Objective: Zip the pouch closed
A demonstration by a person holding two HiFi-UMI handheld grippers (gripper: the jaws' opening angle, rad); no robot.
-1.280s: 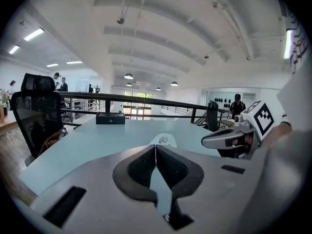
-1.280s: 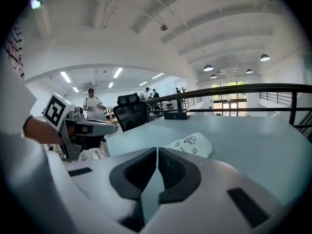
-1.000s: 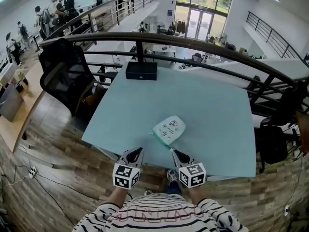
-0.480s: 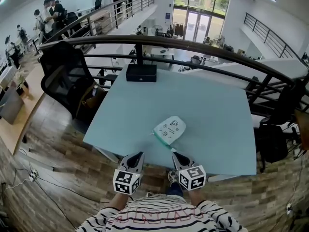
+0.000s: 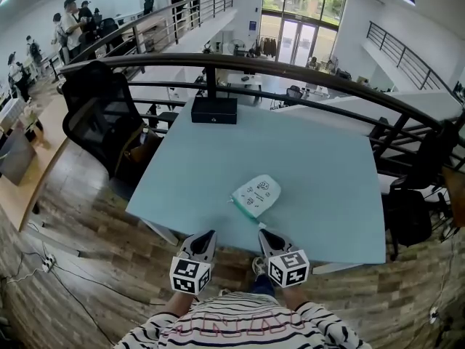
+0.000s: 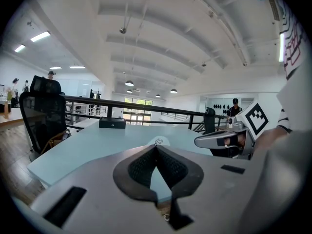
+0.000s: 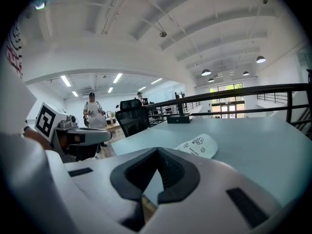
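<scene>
Far left: a black office chair (image 5: 98, 115) is seen beside the table's left edge. A black box (image 5: 213, 110) is set at the far edge of the pale blue-green table (image 5: 320, 158), under the dark railing (image 5: 290, 67).

Left gripper (image 5: 210, 234): held off the near edge of the table, tip pointed toward the far side. Its jaws are closed tip to tip in the left gripper view, with nothing between them. A black-and-white marker cube (image 5: 189, 274) is carried at its rear.

Pouch (image 5: 255, 195): laid flat on the near half of the table, just beyond and between the two gripper tips, touched by neither.
- Look: white, soft-edged, with the far end rounded. A mint-green edge is noted along the near-left side. Small dark doodle prints are scattered over the top face.
- Writing: the print is too small to be read in any view.
- Axis: the long axis is run from near-left to far-right, with the rounded end at the far-right.
- Whether the zip is open cannot be told.

Right gripper (image 5: 262, 232): held level with the left one, well apart from it. Its jaws are likewise closed on nothing in the right gripper view, where the pouch (image 7: 199, 145) is seen ahead and to the right.
</scene>
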